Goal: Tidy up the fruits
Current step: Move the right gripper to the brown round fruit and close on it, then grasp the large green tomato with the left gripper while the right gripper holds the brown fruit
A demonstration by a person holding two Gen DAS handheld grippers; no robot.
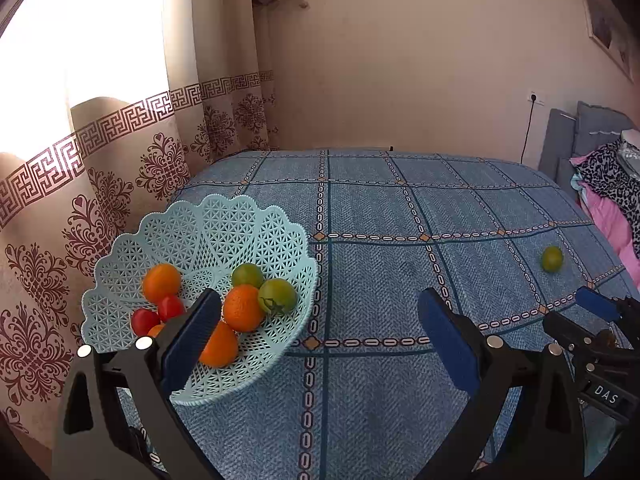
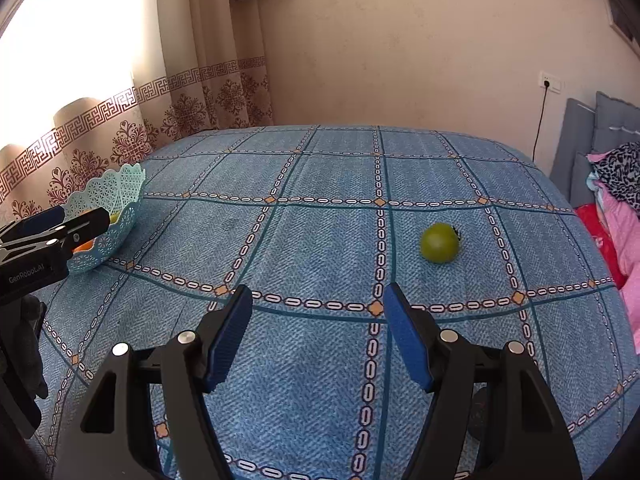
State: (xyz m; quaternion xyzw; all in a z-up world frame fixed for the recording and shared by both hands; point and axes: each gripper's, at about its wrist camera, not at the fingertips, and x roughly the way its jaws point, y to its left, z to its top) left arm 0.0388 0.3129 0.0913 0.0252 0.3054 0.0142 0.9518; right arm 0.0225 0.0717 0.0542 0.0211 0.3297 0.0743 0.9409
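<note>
The basket [image 1: 200, 240], pale blue lattice plastic with a scalloped rim, sits at the left edge of the blue checked cloth [image 1: 380, 240], close to the curtain [image 1: 120, 160]. Inside lie three oranges [image 1: 243, 307], two green tomatoes [image 1: 277, 295] and two small red tomatoes [image 1: 170, 307]; one more orange piece peeks out behind the left finger, too hidden to identify. One green tomato [image 2: 439, 243] lies alone on the cloth, well apart from the basket, toward the right side near the pink bedding [image 2: 620, 232].

The left gripper [image 1: 320, 312] hangs over the cloth just beside the basket, its fingers wide apart with nothing between them; its left finger [image 1: 192, 336] overlaps the basket's near rim in the left wrist view. The right gripper [image 2: 318, 320] hovers over bare cloth, fingers spread and empty, with the lone tomato ahead and slightly right of them, not touching. In the right wrist view the left gripper shows at the far left, in front of the basket [image 2: 116, 204]. A cord [image 2: 540, 120] runs down the wall from a socket
</note>
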